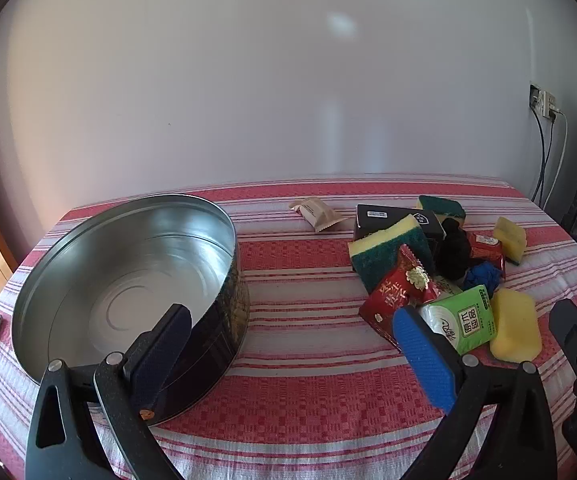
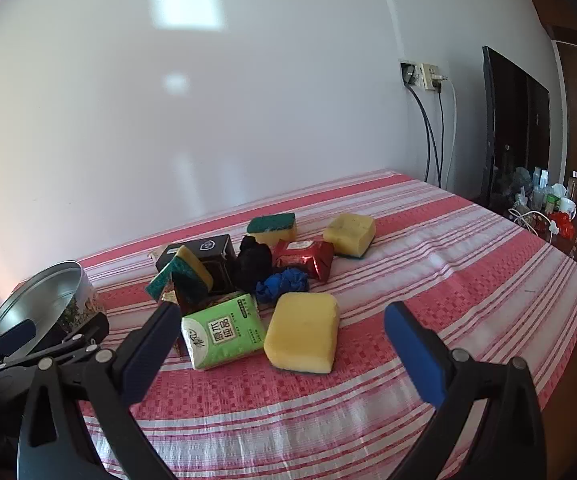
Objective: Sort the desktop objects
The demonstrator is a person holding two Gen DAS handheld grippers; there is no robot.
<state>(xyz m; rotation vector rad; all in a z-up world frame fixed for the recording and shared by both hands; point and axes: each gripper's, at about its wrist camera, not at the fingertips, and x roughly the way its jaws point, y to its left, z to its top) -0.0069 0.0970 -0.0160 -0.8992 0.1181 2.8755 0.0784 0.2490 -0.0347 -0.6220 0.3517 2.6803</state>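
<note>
A round metal tin stands empty at the left; it also shows in the right wrist view. To its right lies a pile: a green tissue pack, a yellow sponge, a red tea packet, green-backed sponges, a black box, a black cloth, a blue cloth and a red packet. My left gripper is open and empty, between tin and pile. My right gripper is open and empty, before the tissue pack and yellow sponge.
A red and white striped cloth covers the table. A beige sachet lies near the far wall. Another yellow sponge sits at the pile's right. A dark screen, cables and bottles stand beyond the right edge.
</note>
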